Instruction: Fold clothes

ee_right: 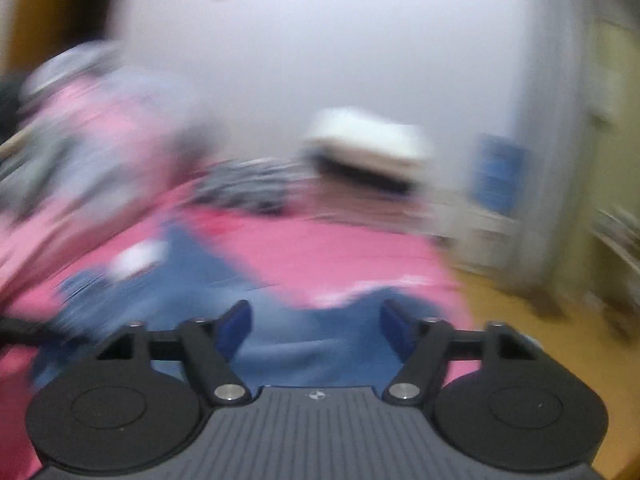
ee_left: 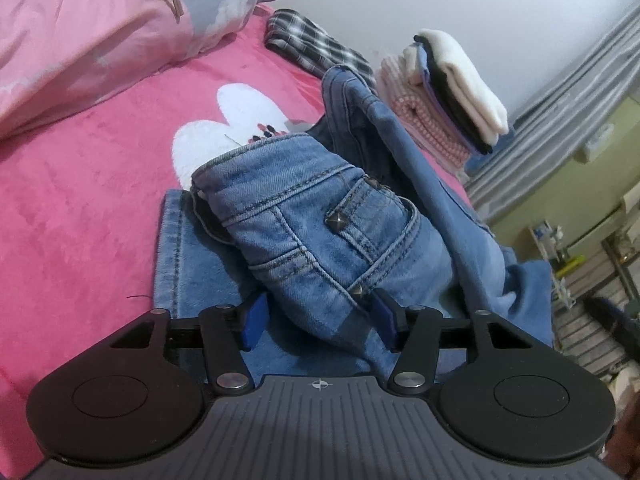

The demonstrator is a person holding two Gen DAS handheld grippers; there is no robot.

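Observation:
A pair of blue jeans (ee_left: 320,224) lies bunched on the pink bed cover (ee_left: 80,208). Its waist and studded pocket are raised over a flat leg, and another leg drapes up to the right. My left gripper (ee_left: 318,314) is partly closed, and the thick waist bundle fills the gap between its blue pads (ee_left: 254,316). The right wrist view is heavily blurred. There my right gripper (ee_right: 315,326) stands open above blue denim (ee_right: 312,344) at the bed's near edge, with nothing between its fingers.
A stack of folded clothes (ee_left: 452,92) topped by a white piece sits at the bed's far side. A checked garment (ee_left: 316,44) lies beside it. A pink and grey quilt (ee_left: 100,32) is heaped at the left. Shelves and clutter (ee_left: 592,264) stand past the bed's right edge.

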